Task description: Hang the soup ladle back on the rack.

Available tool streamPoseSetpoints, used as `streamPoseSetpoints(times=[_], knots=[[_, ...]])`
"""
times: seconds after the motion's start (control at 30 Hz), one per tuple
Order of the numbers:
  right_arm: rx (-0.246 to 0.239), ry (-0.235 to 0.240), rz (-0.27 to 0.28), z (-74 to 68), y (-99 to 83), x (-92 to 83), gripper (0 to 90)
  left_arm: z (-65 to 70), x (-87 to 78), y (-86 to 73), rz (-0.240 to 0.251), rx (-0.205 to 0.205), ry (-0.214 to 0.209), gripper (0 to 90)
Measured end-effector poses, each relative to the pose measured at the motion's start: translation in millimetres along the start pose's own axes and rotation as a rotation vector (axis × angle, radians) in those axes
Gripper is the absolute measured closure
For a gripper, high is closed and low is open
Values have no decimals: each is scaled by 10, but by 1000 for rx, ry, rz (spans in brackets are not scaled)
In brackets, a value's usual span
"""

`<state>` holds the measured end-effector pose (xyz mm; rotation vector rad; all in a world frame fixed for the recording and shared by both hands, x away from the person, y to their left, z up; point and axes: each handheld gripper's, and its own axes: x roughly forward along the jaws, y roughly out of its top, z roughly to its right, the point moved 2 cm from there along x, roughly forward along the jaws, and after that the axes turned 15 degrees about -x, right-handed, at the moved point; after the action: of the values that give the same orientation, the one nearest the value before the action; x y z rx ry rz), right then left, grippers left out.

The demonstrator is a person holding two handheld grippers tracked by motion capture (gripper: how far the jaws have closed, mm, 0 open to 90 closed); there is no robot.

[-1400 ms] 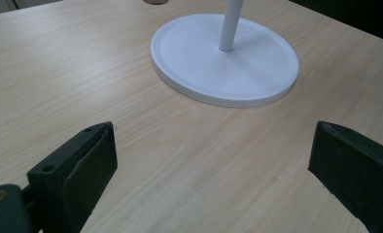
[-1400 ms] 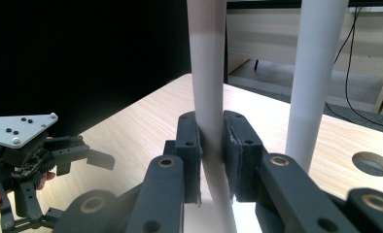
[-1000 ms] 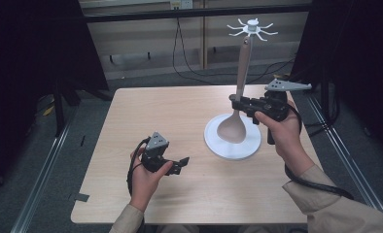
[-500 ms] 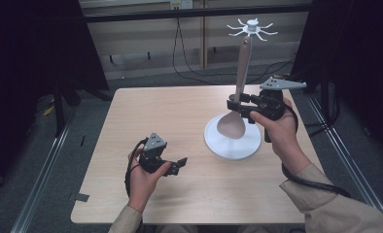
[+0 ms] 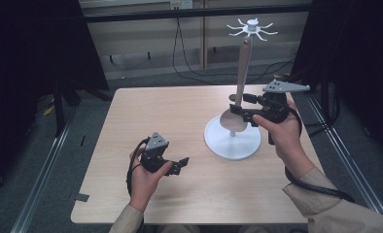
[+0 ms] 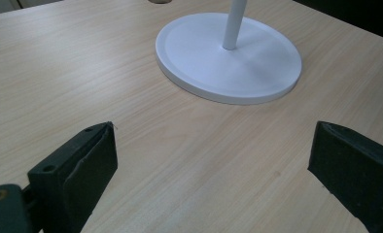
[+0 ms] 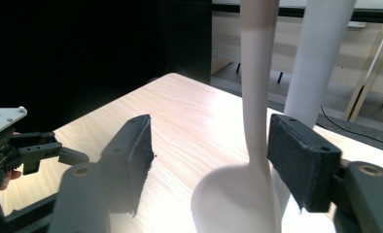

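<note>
Two grippers are in our hands over a wooden table point(image 5: 131, 111). Nearest us, the left gripper point(image 5: 179, 164) hangs low over the front left of the tabletop, its jaws spread wide with nothing between them; in the left gripper view the bare wood shows between them, with the round white base point(image 6: 204, 63) of a stand ahead. Farther off and to the right, the right gripper point(image 5: 238, 104) is raised beside the stand's pole point(image 7: 321, 43). Its jaws stand apart on either side of a pale spoon point(image 5: 240, 82), whose handle passes between them without either pad clearly touching it in the right gripper view. The spoon hangs bowl down from the stand's top, where white hooks point(image 5: 252, 28) fan out; its bowl point(image 5: 231, 121) sits just above the base. Beyond the table we see a floor with cables point(image 5: 189, 58).
</note>
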<state>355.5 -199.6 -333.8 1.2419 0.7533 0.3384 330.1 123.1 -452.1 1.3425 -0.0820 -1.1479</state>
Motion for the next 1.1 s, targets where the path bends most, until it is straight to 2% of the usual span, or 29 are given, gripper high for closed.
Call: streamPoseSetpoints(times=[0.17,0.57,1.1], knots=[[-9,-6,-1,-12,-11,-36,282,3,2,0,0,1,1,37],[-27,-22,-47,-98,-153,-154,179,12,-4,3,1,1,3,37],[-27,-23,-55,-217,-403,-257,142,24,8,8,3,4,-3,37]])
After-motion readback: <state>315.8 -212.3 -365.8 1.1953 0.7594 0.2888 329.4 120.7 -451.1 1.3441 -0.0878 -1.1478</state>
